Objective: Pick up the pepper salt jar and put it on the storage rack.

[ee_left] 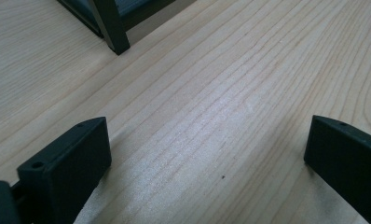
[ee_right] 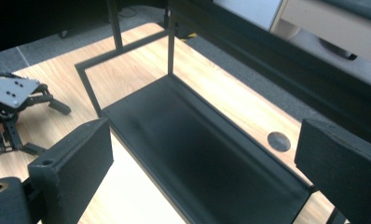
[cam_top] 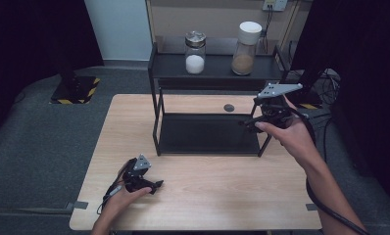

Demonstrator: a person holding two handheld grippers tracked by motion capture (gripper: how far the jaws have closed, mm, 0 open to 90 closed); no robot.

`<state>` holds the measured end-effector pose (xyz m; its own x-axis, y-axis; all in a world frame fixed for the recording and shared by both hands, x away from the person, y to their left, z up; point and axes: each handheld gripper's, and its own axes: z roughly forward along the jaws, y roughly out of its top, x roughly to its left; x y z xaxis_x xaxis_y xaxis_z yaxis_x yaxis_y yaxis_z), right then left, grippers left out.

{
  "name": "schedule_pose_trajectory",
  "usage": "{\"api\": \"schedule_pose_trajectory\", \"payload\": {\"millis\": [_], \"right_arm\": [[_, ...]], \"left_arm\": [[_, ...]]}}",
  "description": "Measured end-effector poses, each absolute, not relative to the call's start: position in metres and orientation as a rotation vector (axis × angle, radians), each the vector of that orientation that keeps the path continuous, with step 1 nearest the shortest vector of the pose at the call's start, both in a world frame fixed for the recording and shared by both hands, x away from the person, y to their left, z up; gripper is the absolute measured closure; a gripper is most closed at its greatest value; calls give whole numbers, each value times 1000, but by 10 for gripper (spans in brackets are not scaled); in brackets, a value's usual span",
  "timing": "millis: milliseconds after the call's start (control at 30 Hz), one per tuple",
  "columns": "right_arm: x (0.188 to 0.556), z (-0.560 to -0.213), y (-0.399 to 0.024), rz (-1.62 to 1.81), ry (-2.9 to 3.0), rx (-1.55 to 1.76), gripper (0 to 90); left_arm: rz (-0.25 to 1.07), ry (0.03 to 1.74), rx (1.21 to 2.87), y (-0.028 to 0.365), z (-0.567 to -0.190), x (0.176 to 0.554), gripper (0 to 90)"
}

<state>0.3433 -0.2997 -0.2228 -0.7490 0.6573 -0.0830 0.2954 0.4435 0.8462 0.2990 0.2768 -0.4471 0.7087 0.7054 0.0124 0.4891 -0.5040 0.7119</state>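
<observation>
both grippers' jaws stand apart, empty. right gripper [cam_top: 249, 122] at the rack's [cam_top: 207, 133] three o'clock post (very near) could knock it, toppling both jars [cam_top: 195, 52].

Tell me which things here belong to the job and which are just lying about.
In play:
- right claw, open, beside the black two-tier metal rack
- glass jar of white powder
- white-lidded jar of brown powder

Lying about:
- left claw, open, resting on the light wooden table
- dark round table plug

Black grippers [cam_top: 143, 182], grey three-cornered top plates, black trailing cables, bare forearms
</observation>
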Motion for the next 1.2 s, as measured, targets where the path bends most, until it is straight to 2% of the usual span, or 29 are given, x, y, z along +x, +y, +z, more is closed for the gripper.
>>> {"api": "schedule_pose_trajectory", "payload": {"millis": [1200], "right_arm": [[334, -310, -316, 1280, 2350, 874, 42]], "left_arm": [[396, 907, 2205, 277, -447, 298, 0]]}}
